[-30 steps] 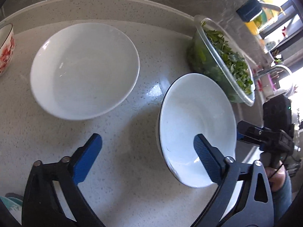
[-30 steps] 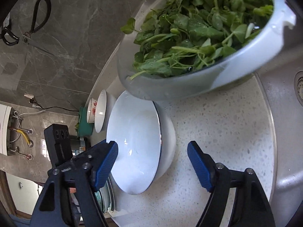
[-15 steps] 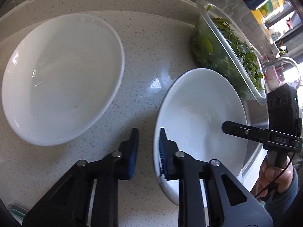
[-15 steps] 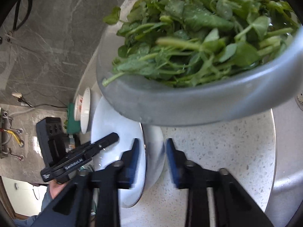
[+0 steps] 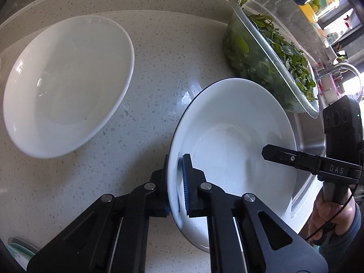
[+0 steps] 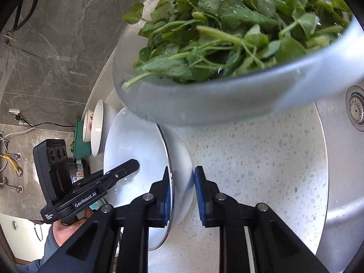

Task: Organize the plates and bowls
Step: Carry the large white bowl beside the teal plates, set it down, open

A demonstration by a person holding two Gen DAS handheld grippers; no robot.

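A white bowl [image 5: 236,132] sits on the speckled counter [image 5: 173,52] by the sink. My left gripper [image 5: 176,186] is shut on its near rim, one blue pad inside and one outside. My right gripper [image 6: 182,193] is shut on the opposite rim of the same bowl [image 6: 134,145]; it shows in the left wrist view [image 5: 295,159] too. A second white bowl [image 5: 66,84] rests empty to the left, also in the right wrist view [image 6: 96,129].
A clear bowl of green leaves [image 5: 273,52] stands just behind the held bowl, close over my right gripper [image 6: 227,52]. The steel sink [image 6: 341,159] lies to the right. A red-patterned bowl [image 6: 87,125] and a green container [image 6: 79,141] stand farther left.
Both grippers went from wide open to closed and moved onto the bowl's rim from opposite sides. The bowl stands in much the same place on the counter.
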